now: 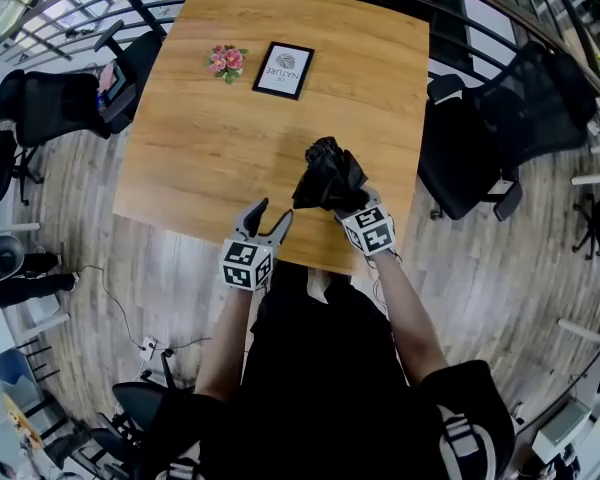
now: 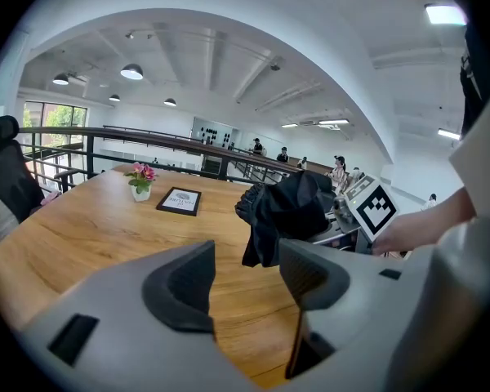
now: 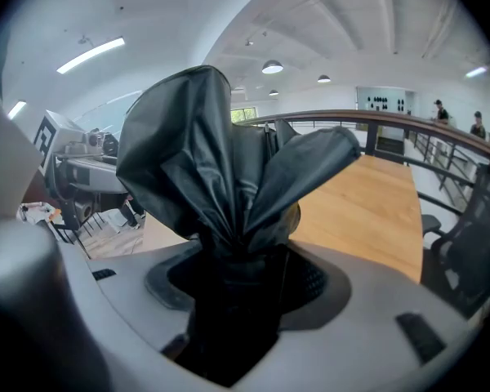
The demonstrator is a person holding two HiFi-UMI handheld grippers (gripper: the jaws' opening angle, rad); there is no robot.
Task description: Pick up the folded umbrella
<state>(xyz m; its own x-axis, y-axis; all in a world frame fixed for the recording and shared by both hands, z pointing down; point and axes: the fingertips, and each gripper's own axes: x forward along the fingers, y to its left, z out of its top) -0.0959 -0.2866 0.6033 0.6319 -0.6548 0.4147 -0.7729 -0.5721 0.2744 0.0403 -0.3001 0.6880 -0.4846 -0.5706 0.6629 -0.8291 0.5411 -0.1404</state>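
Note:
The folded black umbrella [image 1: 327, 175] hangs above the wooden table [image 1: 210, 138] near its front edge, with my right gripper [image 1: 348, 206] shut on its lower end. In the right gripper view its crumpled black fabric [image 3: 220, 178] fills the space between the jaws and rises in front of the camera. My left gripper [image 1: 265, 218] stands open over the table's front edge, left of the umbrella and apart from it, with nothing between its jaws. From the left gripper view the umbrella [image 2: 282, 211] shows to the upper right of the open left gripper [image 2: 245, 280].
A small pot of pink flowers [image 1: 226, 62] and a framed card [image 1: 283, 70] stand at the table's far side. Black office chairs stand to the left [image 1: 50, 103] and right [image 1: 500, 138]. A black railing [image 2: 131, 137] runs behind the table.

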